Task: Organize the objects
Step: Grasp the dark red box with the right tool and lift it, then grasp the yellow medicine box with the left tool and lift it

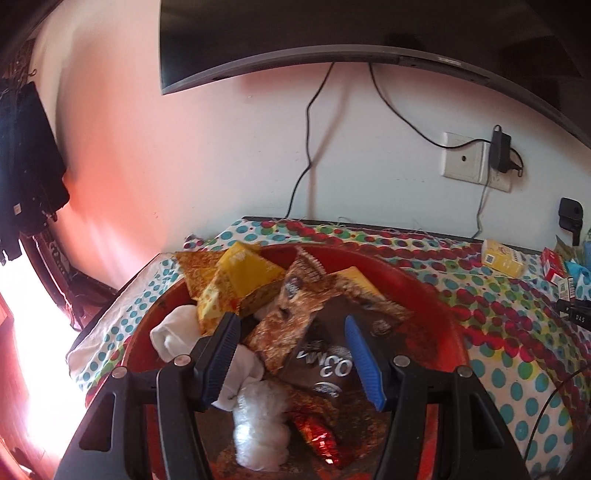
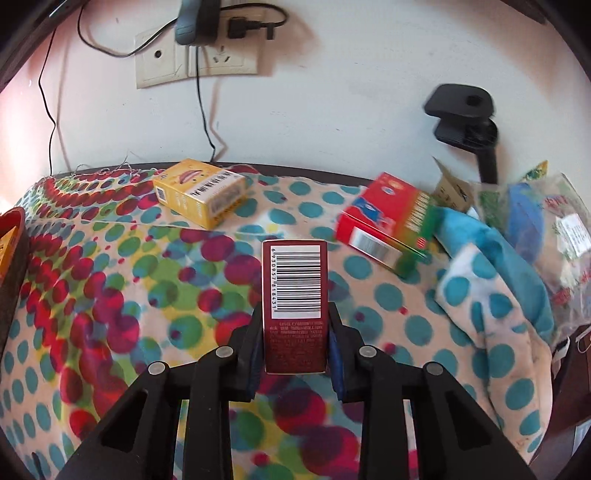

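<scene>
My left gripper [image 1: 291,325] hangs open over a red basin [image 1: 417,291] on the dotted tablecloth, with nothing between its blue pads [image 1: 360,350]. The basin holds yellow boxes [image 1: 251,277], brown snack packets [image 1: 295,317], a white sock [image 1: 177,332], a clear plastic bundle [image 1: 262,424] and a red foil wrapper [image 1: 321,441]. In the right wrist view my right gripper [image 2: 294,332] is shut on a dark red box with a barcode [image 2: 294,295], held upright above the cloth. A yellow box [image 2: 201,192] and a red and green box [image 2: 391,221] lie on the cloth beyond it.
The table stands against a wall with a socket plate [image 2: 195,59], a plugged adapter and hanging cables. A blue dotted cloth [image 2: 491,280] and a plastic bag of goods [image 2: 546,229] pile up at the right. A black clamp stand [image 2: 465,110] rises behind them. A screen [image 1: 332,29] hangs above.
</scene>
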A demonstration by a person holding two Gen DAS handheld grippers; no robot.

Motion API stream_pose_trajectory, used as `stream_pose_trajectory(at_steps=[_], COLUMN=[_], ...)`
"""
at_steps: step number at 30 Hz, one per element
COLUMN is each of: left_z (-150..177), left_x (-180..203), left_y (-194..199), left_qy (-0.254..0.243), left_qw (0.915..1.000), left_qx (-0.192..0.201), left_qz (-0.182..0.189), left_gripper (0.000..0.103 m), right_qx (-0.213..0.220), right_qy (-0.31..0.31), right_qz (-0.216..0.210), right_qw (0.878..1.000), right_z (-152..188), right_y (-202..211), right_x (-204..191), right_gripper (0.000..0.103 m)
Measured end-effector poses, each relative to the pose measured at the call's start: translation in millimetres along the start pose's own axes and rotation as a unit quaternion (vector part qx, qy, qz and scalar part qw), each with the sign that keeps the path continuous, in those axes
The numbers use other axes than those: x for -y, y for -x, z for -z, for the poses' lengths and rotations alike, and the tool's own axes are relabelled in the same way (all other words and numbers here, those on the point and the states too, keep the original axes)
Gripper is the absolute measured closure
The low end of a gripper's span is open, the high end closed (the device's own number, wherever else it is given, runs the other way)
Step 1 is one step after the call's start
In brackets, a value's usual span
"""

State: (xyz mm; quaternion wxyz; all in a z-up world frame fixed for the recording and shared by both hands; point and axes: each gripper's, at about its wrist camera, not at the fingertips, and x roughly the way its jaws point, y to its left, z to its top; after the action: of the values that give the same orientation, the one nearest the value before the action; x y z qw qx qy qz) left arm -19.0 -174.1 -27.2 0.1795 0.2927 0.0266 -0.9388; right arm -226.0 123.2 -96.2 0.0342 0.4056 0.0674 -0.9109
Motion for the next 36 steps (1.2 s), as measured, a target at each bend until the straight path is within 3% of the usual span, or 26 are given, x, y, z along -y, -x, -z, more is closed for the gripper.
stream_pose_trajectory(at_steps=[5,9,11,13,15,16,20,23,26,29,36], left_z=[-32,-58,-68,-79,-90,-94,-107,-110,-119,-126,-121], left_x=[65,132,165,198,228,242,277,302,320,325,321], left_y=[6,-1,-13,-35,-61,-75,-117,-147,-169,-191,-229], left_qy=[-0.05,-0.095,-0.123,-0.14,-0.151,-0.155,-0.149,-0.146,-0.139,-0.091,0.051], left_qw=[0.9951,0.9796,0.9715,0.9583,0.9491,0.9456,0.9455,0.9333,0.9326,0.9334,0.9192], left_qx=[0.009,-0.008,-0.031,-0.074,-0.117,-0.137,-0.179,-0.226,-0.249,-0.279,-0.356], left_qz=[0.085,0.177,0.201,0.238,0.251,0.251,0.228,0.238,0.222,0.206,0.161], left_gripper=[0.03,0.022,0.021,0.021,0.021,0.021,0.021,0.021,0.021,0.021,0.021], right_qx=[-0.009,-0.017,-0.024,-0.026,-0.028,-0.027,-0.027,-0.027,-0.027,-0.027,-0.024], right_qy=[-0.019,-0.025,-0.026,-0.025,-0.025,-0.025,-0.033,-0.037,-0.035,-0.037,-0.052], right_qz=[-0.018,-0.027,-0.033,-0.033,-0.034,-0.034,-0.042,-0.045,-0.046,-0.054,-0.074], right_qw=[1.0,0.999,0.999,0.999,0.999,0.999,0.998,0.998,0.998,0.998,0.996], right_z=[12,13,13,13,13,13,12,11,11,11,10], right_y=[6,3,-1,-1,-2,-2,-3,-3,-4,-4,-5], right_x=[13,15,15,14,14,14,14,14,13,14,17], right_gripper=[0.075,0.075,0.075,0.075,0.075,0.075,0.075,0.075,0.072,0.069,0.066])
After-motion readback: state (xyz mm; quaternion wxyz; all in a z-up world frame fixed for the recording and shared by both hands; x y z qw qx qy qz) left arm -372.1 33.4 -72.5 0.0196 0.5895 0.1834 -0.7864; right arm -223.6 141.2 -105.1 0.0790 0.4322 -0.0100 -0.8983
